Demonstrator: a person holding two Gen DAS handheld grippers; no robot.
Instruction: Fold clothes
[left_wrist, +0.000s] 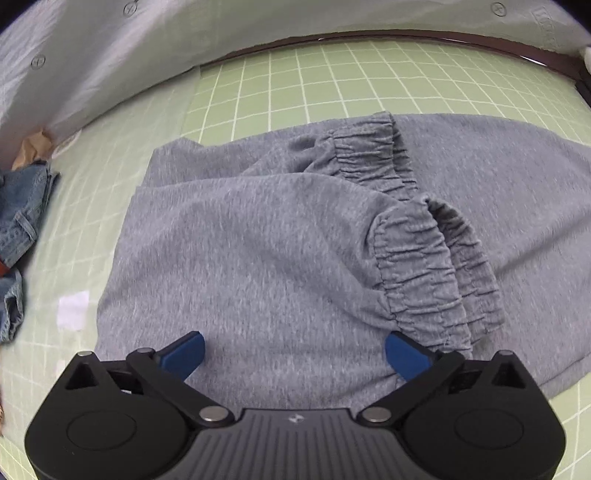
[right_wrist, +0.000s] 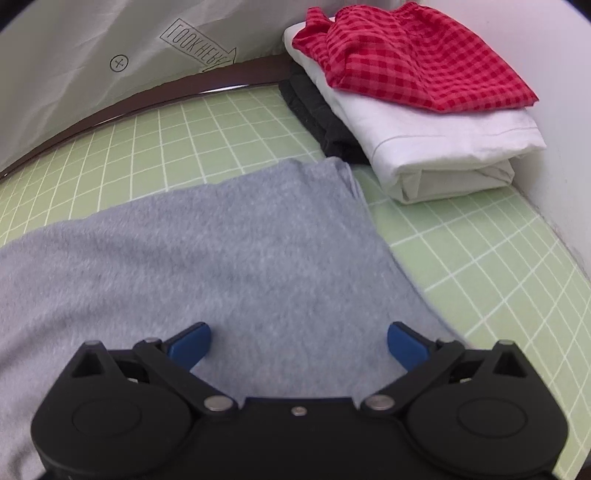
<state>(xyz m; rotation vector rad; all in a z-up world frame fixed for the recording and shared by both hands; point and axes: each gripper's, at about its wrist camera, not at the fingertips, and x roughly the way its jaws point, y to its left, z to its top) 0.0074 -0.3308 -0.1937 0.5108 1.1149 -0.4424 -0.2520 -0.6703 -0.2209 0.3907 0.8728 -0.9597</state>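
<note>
1. where the left wrist view looks down, the left tongs (left_wrist: 293, 352) stand spread wide with nothing between the blue pads (left_wrist: 186, 352), hanging just above the grey sweatpants (left_wrist: 258, 251).
2. the sweatpants lie folded on the green gridded mat (left_wrist: 332, 77) that covers the table, both elastic cuffs (left_wrist: 417, 266) doubled back onto the grey cloth on the right of this view.
3. a heap of blue denim (left_wrist: 22, 221) sits at the mat's left edge, apart from the sweatpants; a white sheet (left_wrist: 110, 55) hangs behind.
4. in the right wrist view, the right tongs (right_wrist: 299, 345) are likewise wide open and hold nothing, over a flat, smooth stretch of the same sweatpants (right_wrist: 221, 258); whether the pads (right_wrist: 190, 345) brush the cloth is hard to tell.
5. near the sweatpants' far corner stands a stack: a red checked garment (right_wrist: 406, 62) on a folded white garment (right_wrist: 443, 147), with a dark garment (right_wrist: 317, 118) partly under that.
</note>
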